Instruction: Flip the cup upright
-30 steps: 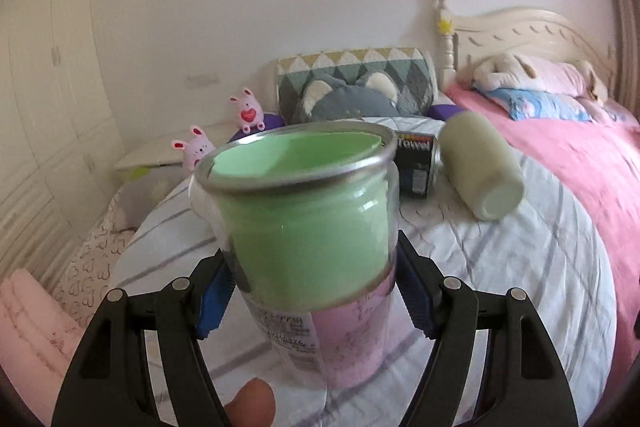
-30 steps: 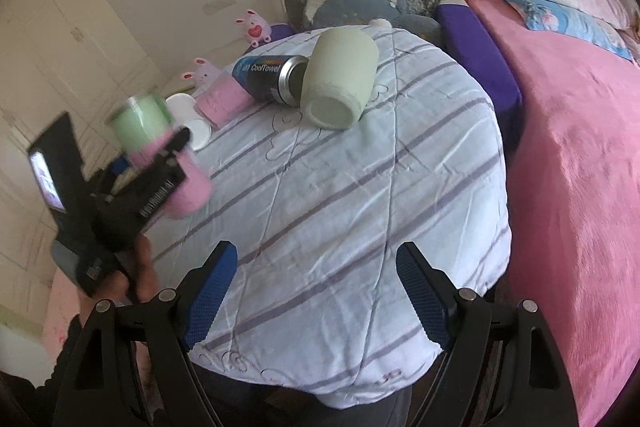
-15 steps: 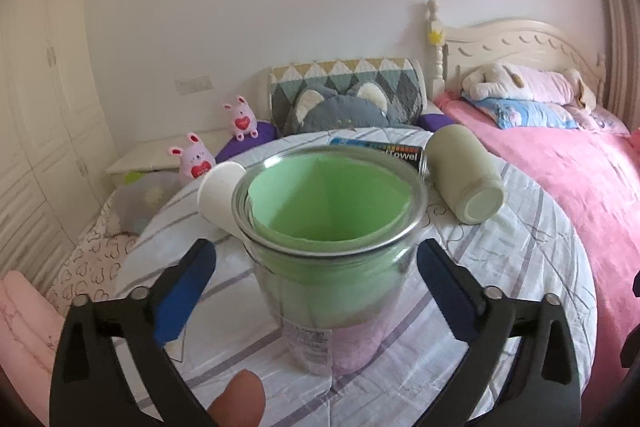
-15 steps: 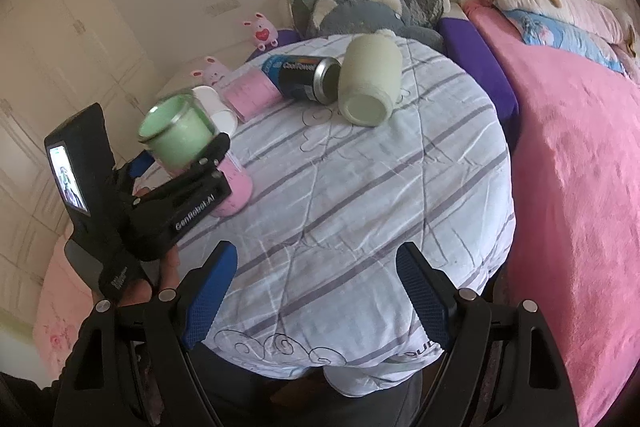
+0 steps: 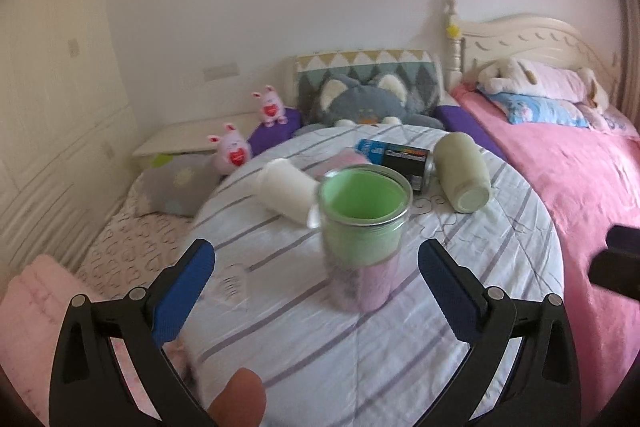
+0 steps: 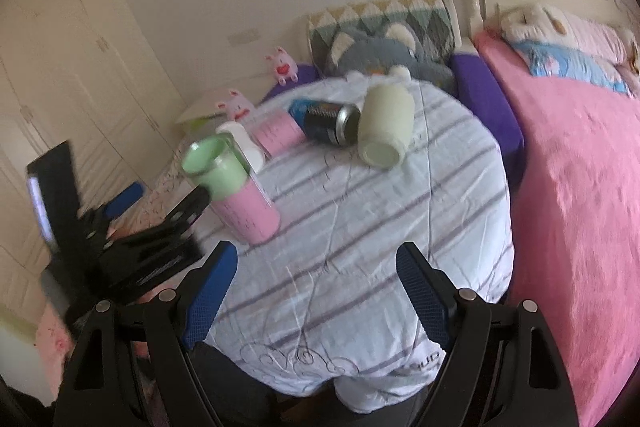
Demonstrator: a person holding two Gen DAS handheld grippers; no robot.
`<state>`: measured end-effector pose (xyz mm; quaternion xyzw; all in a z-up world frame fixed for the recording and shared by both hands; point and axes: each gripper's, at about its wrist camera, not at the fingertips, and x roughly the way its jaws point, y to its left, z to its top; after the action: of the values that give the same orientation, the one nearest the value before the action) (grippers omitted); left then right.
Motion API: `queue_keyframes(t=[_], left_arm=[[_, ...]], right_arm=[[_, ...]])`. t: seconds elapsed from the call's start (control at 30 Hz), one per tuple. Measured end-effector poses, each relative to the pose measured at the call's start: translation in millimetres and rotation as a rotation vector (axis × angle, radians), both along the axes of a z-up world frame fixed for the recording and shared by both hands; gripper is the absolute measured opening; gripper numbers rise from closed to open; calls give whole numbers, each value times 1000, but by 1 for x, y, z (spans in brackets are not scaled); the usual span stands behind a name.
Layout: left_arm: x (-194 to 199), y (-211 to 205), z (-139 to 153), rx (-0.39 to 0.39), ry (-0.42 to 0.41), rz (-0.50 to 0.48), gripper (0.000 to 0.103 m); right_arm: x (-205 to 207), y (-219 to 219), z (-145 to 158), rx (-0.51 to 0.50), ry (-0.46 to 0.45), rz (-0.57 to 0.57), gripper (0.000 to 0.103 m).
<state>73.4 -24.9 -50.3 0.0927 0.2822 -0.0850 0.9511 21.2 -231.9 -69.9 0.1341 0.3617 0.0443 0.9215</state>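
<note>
A clear cup with a green upper and pink lower lining point(image 5: 362, 237) stands upright on the round striped table point(image 5: 360, 339), its open mouth up. It also shows in the right wrist view point(image 6: 230, 189). My left gripper point(image 5: 316, 277) is open and empty, its blue pads well apart, drawn back from the cup. In the right wrist view the left gripper point(image 6: 156, 207) sits just left of the cup. My right gripper point(image 6: 314, 297) is open and empty above the table's near edge.
Lying on the far side of the table are a white cup point(image 5: 286, 189), a pink cup point(image 6: 280, 131), a dark can point(image 6: 330, 121) and a pale green cup point(image 6: 386, 127). A pink bed point(image 6: 576, 187) runs along the right. Plush toys and a cushion point(image 5: 364, 87) sit behind.
My left gripper let go of the green and pink cup, opened wide and pulled back; the cup now stands on the table. My right gripper stayed open and shifted slightly.
</note>
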Motion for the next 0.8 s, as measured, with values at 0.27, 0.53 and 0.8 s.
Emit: queue_keyframes(t=[0.27, 0.53, 0.8], left_arm=[[-47, 35, 42, -5, 81, 83, 103], [-75, 57, 31, 20, 176, 165, 103], [-87, 67, 24, -16, 221, 192, 103]], right_arm=[[-10, 23, 29, -70, -99, 22, 83], [-28, 51, 33, -96, -127, 67, 83], [-36, 67, 30, -114, -111, 112, 83]])
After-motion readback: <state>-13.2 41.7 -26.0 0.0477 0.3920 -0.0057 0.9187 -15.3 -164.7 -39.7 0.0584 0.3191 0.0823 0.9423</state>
